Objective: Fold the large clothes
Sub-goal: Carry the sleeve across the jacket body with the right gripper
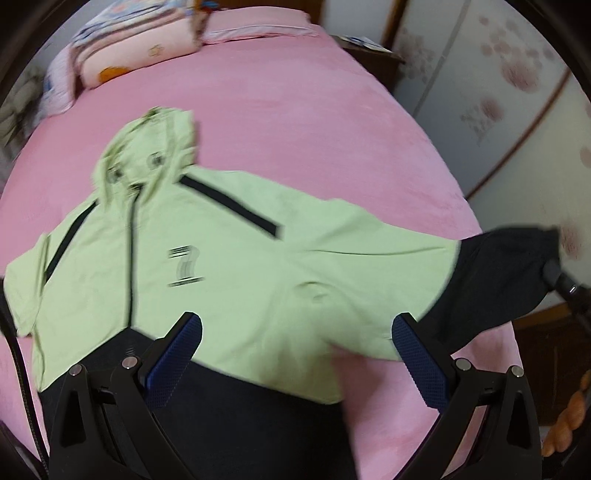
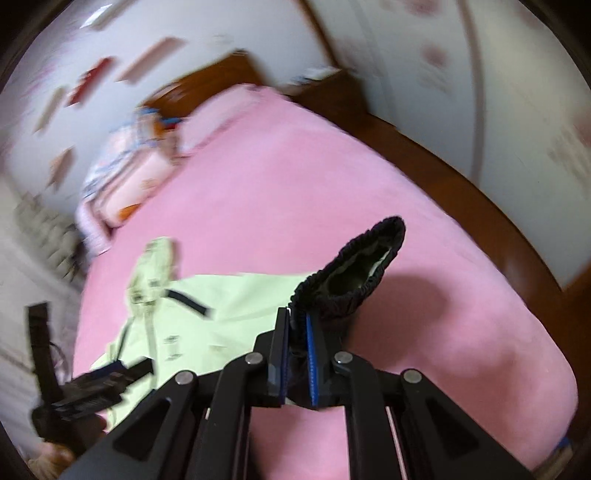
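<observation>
A green and black jacket (image 1: pixel 207 266) lies spread on a pink bed (image 1: pixel 295 122), one sleeve lifted by the right gripper (image 2: pixel 297 350).

Nearest in the left wrist view, the left gripper (image 1: pixel 295 354) hangs above the lower part of the jacket with its two blue pads (image 1: pixel 173 362) wide apart, grasping nothing. The right gripper is clenched on the black cuff (image 2: pixel 354 269) of the sleeve and holds it above the sheet; the elastic opening stands up past the fingers. The jacket lies front up, with its zipper (image 1: pixel 131 258) closed and its hood (image 1: pixel 147 155) pointing to the far end. Farther, folded blankets (image 1: pixel 122 48) and a pink pillow (image 1: pixel 258 22) lie at the head of the bed. Behind stands a wardrobe (image 1: pixel 491 92) with a flower pattern.
</observation>
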`<state>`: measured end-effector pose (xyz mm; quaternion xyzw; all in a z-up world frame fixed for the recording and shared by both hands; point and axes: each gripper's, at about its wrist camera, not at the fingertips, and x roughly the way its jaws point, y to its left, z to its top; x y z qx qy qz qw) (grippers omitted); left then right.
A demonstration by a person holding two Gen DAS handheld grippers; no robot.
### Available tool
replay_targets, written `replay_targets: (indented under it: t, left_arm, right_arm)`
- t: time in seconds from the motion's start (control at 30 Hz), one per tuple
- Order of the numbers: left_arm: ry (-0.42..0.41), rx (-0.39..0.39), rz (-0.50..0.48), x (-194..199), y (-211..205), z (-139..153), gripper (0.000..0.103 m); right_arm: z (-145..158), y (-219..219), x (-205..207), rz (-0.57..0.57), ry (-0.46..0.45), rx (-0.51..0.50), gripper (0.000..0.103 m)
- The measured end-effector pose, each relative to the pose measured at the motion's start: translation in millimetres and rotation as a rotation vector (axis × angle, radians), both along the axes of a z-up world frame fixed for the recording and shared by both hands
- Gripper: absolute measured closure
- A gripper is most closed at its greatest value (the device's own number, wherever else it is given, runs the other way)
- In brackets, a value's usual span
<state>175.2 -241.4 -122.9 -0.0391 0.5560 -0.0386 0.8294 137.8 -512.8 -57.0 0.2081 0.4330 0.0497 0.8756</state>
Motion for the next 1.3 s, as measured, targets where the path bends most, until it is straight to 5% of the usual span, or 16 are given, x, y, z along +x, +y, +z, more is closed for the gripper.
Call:
replay_targets:
  t: [0.13, 0.27, 0.43, 0.57, 0.67, 0.77, 0.97, 1.3]
  left_arm:
    - [-0.005, -0.005, 0.067, -8, 69, 0, 0.001]
    - [-0.02, 0.024, 0.137, -14, 141, -8, 0.001]
    - [0.001, 0.023, 0.222, -15, 218, -40, 0.001]
    - [0.053, 0.002, 0.25, -12, 251, -77, 0.001]
    - [0.091, -0.031, 0.244, -7, 257, -100, 0.001]
    - [0.111, -0.1, 0.201, -2, 249, -113, 0.001]
    - [0.117, -0.236, 0.097, 16, 221, -127, 0.001]
    - [0.169, -0.29, 0.068, 54, 201, -170, 0.01]
  right_arm:
    - [20, 86, 17, 0.138, -0.057, -0.005, 0.095]
    - [6, 180, 32, 0.284, -0.075, -0.005, 0.095]
    - [-55, 281, 46, 0.401, -0.014, -0.039, 0.094]
    - [-132, 329, 57, 0.463, 0.138, -0.131, 0.08]
    - [-161, 332, 54, 0.457, 0.217, -0.096, 0.061]
    - [-156, 322, 42, 0.433, 0.215, -0.099, 0.054]
    - [-144, 300, 40, 0.415, 0.219, -0.1, 0.052]
    - [-155, 259, 32, 0.339, 0.241, -0.065, 0.052]
